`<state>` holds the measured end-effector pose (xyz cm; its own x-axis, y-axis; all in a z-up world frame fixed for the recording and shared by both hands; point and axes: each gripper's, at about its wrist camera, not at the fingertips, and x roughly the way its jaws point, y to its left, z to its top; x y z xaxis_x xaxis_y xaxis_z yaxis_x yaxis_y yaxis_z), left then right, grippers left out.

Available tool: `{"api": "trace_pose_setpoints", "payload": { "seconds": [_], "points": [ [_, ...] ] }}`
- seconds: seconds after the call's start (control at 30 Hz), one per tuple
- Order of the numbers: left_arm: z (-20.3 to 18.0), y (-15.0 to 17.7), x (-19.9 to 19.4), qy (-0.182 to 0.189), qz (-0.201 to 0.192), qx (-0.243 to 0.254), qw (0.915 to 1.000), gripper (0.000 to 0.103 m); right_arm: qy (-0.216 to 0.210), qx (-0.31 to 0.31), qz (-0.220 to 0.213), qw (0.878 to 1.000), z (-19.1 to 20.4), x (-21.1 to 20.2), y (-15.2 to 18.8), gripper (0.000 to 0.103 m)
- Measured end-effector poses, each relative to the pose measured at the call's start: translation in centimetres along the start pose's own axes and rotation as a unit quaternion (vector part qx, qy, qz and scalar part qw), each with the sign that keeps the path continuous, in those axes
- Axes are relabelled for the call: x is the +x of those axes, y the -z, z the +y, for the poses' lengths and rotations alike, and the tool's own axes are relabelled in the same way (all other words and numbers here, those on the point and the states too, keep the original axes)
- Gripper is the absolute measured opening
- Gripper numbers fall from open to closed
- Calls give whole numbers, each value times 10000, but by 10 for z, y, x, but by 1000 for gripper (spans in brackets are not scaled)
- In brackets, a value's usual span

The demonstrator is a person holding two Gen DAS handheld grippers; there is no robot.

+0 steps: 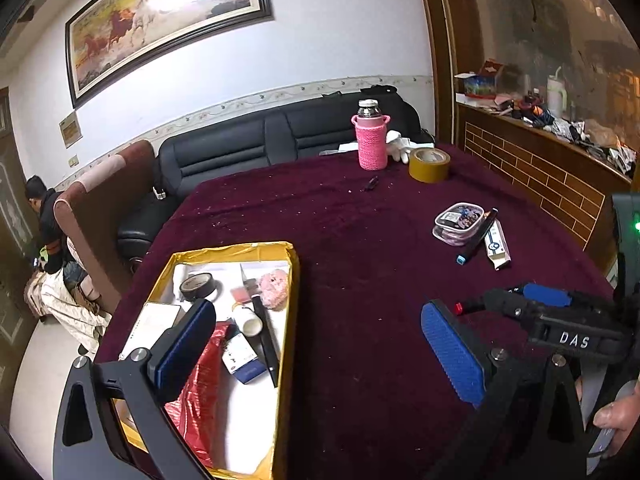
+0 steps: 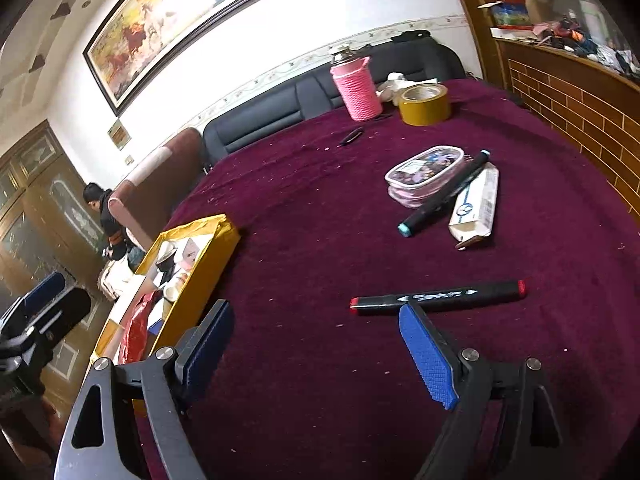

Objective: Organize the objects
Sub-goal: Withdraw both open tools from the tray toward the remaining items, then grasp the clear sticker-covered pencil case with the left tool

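A: Hovering, right hand-held gripper (image 2: pixel 316 350) spread wide, empty; left hand-held gripper (image 1: pixel 320 348) the same?
B: Yes. Red-capped marker (image 2: pixel 438 298) lies on the worktop (image 2: pixel 320 220), beyond the right pad; yellow box (image 1: pixel 290 320) near left.

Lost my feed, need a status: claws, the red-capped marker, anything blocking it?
Both claws, left and right, open and empty. Red-capped marker flat on maroon cloth, just ahead of right claw. Nothing blocking; yellow box left.
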<state>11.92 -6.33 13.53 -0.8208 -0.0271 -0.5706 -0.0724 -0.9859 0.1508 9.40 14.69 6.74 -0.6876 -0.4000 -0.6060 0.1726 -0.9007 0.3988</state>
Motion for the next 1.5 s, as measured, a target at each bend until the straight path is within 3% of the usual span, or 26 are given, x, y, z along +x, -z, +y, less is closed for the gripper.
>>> {"api": "trace_pose_setpoints", "payload": {
  "seconds": [0.43,0.73,1.1,1.3,1.4,1.5],
  "points": [
    [-23,0,27,90,304,263,9992,102,159,240,-101,9995,-33,2,-16,89],
    [-47,-3,69,550,797,428,9944,102,534,693,-366,9955,-90,-1,-48,89],
    [-81,-48,132,1367,1064,341,9843,102,669,1674,-683,9813,-171,18,-101,89],
    [-115,-72,177,1647,1034,530,9795,102,583,1874,-692,9781,-196,30,-96,89],
    [-131,-82,203,1564,944,662,9809,102,521,2115,-595,9742,-207,32,-91,89],
    [-140,-92,228,1743,986,564,9781,102,434,2241,-519,9722,-212,34,-89,90]
  ]
}}
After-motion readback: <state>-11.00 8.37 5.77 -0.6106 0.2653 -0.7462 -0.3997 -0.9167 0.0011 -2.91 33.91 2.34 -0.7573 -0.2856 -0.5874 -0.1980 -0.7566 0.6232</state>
